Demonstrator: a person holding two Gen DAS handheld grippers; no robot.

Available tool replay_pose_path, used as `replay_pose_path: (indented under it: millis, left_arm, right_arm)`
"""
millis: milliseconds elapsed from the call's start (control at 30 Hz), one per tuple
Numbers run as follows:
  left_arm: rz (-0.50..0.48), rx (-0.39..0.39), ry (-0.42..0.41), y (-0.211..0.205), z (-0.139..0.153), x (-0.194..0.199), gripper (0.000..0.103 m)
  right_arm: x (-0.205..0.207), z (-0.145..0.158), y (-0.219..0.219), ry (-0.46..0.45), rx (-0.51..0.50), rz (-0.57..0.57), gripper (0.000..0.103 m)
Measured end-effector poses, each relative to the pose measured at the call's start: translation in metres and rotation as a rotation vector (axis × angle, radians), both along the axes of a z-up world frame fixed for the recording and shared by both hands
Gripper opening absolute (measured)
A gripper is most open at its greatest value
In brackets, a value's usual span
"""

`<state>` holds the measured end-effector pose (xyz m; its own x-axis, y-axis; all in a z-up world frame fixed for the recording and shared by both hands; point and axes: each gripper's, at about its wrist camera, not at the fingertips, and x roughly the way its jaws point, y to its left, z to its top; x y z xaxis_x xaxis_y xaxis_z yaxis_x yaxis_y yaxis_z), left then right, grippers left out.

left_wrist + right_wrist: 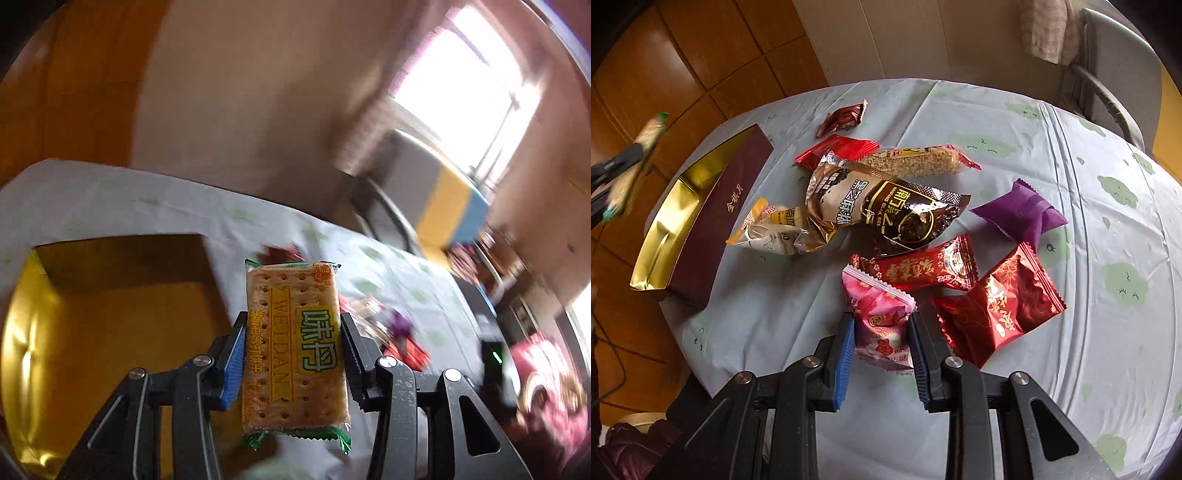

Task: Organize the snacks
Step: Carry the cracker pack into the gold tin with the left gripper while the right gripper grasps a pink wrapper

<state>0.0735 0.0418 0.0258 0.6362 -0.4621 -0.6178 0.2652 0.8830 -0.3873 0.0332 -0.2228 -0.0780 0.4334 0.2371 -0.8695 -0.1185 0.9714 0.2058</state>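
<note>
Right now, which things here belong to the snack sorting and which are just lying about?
Part of the job:
cracker pack in left gripper
pink candy bag in right gripper
gold-lined box
purple packet
black sesame bag

Just lying about:
chair
towel

left gripper (293, 343) clamped, right gripper (882, 332) clamped

Bench (1015, 122), covered in pale cloud-print cloth. On it: gold-lined maroon box (701, 218) at left. Beside it, loose snack packets (886, 210).
</note>
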Motion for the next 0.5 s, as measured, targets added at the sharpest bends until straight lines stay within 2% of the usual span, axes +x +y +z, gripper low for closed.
replay_pose_path:
  millis: [67,200,267,500]
  left_arm:
    - [0.076,-0.005,0.047,0.016,-0.011,0.023,0.047]
    - [0.221,-0.093,0.230,0.050,-0.048,0.078,0.047]
    - [0.272,-0.109,0.284,0.058,-0.062,0.097,0.047]
    - [0.305,-0.027,0.336,0.048,-0.092,0.137,0.047]
  right_arm:
    - [0.001,-0.002,-0.001,-0.003,0.003,-0.003,0.029]
    - [0.000,-0.003,-0.002,-0.003,0.021,-0.019,0.029]
    - [-0.001,-0.004,-0.003,-0.002,0.029,-0.026,0.029]
    - [-0.001,-0.005,-0.006,0.004,0.033,-0.044,0.029]
